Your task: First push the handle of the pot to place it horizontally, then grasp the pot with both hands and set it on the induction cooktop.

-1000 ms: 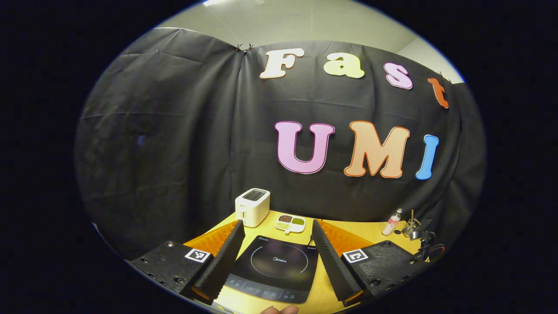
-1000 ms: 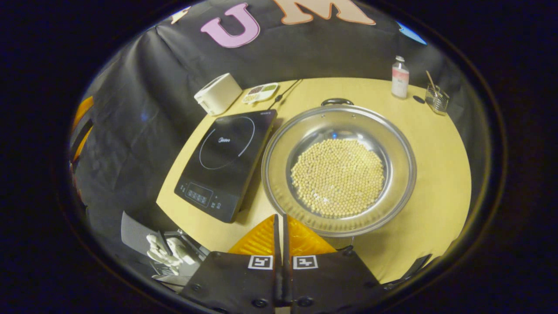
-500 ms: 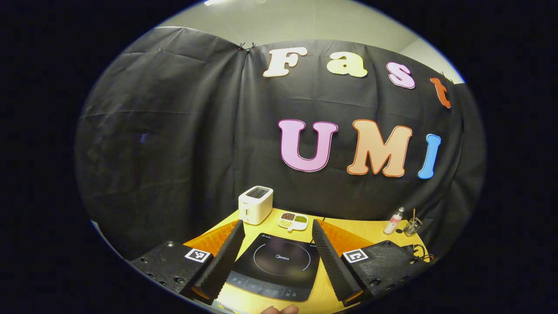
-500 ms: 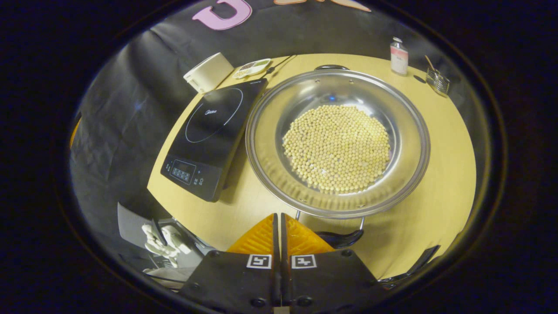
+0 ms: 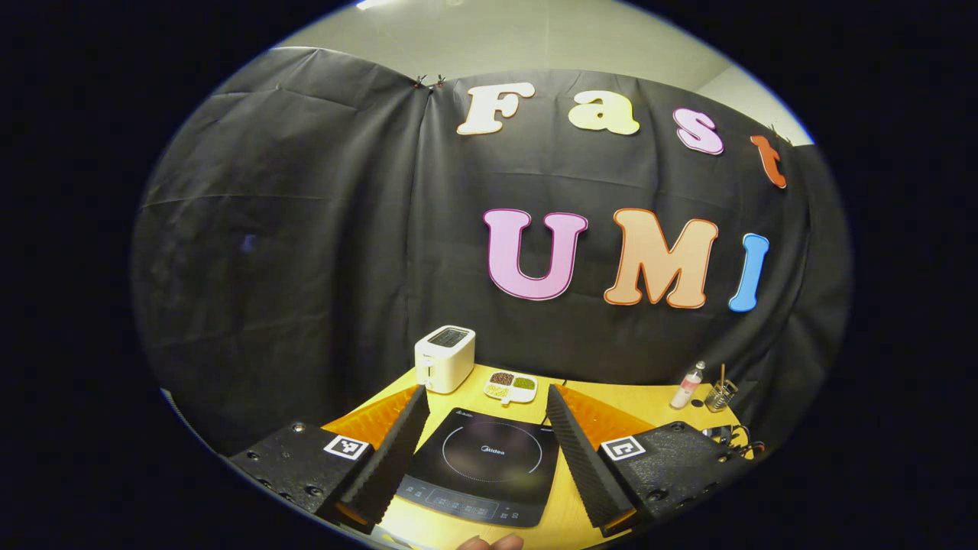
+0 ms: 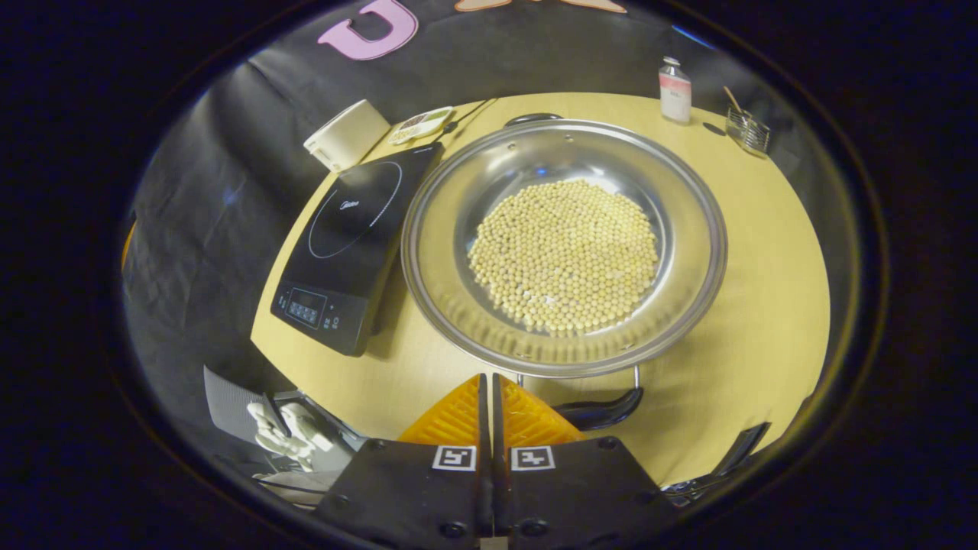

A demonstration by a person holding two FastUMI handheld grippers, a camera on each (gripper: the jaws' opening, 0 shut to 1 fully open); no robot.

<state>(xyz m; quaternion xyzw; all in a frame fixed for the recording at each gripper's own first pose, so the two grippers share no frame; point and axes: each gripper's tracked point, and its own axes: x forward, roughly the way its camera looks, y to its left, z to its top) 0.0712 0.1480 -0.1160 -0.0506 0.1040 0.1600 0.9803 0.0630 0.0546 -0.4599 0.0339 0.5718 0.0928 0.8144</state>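
In the left gripper view the left gripper (image 5: 483,428) is spread wide, framing the induction cooktop (image 5: 483,466) on the table (image 5: 611,401), while in the right gripper view the right gripper (image 6: 490,397) is clenched empty just beside the near handle (image 6: 603,412) of the pot (image 6: 563,248), which sits right of the cooktop.

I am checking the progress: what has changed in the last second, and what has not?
The shut right gripper has moved in toward the pot, nearing its near handle without touching it. The open left gripper stays above the induction cooktop. The pot has not moved.
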